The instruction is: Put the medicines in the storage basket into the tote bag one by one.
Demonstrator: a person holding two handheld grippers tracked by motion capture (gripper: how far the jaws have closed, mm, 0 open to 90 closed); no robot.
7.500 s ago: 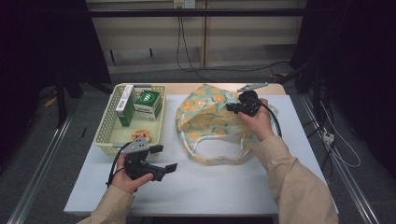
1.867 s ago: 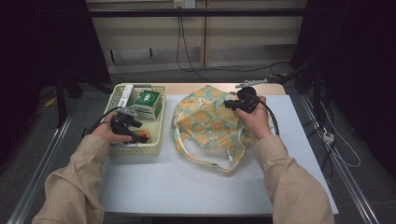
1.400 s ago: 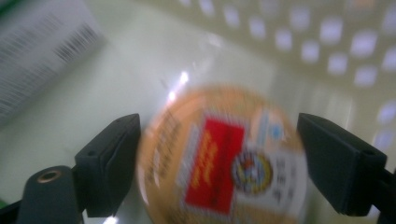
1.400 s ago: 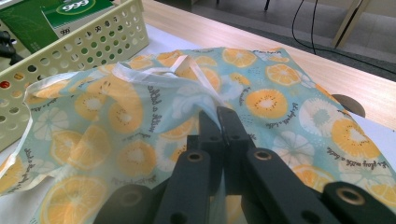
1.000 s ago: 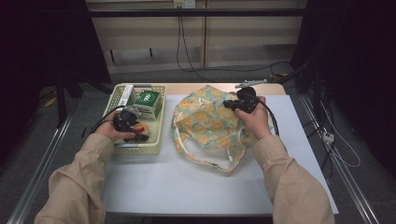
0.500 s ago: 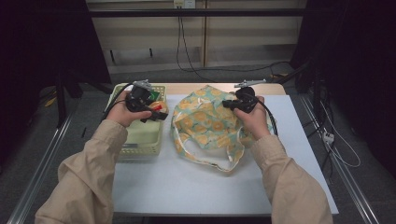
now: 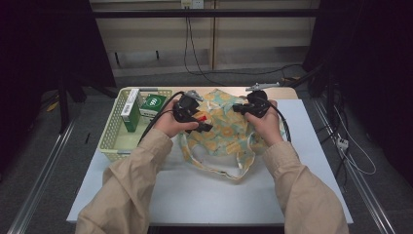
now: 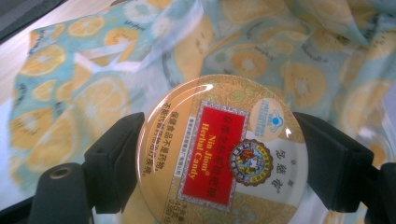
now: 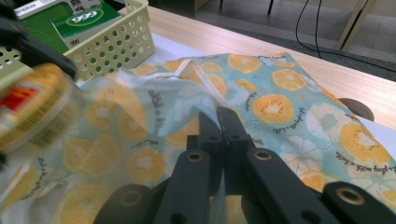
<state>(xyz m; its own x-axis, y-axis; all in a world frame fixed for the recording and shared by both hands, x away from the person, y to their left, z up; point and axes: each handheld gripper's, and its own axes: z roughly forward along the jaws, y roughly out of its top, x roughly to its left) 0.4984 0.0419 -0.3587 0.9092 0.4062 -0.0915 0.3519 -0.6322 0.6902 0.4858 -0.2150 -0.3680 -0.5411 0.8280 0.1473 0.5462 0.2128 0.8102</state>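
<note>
Dark room, cables on the floor behind. White worktop carries my citrus-print cloth bag and a basket at left. Both forearms reach forward. Right claw is clenched on the bag's fabric. Left claw grasps a round candy tin above the bag.

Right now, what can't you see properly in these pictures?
- Candy tin, left gripper view: its bottom is cut off by the picture's edge; the black fingers cover its sides.
- The same tin, right gripper view: blurred, label unreadable.
- Inside of the orange-print bag, high view: hidden by its own cloth and both hands.
- Green box in the basket, high view: its print is too small to read.
</note>
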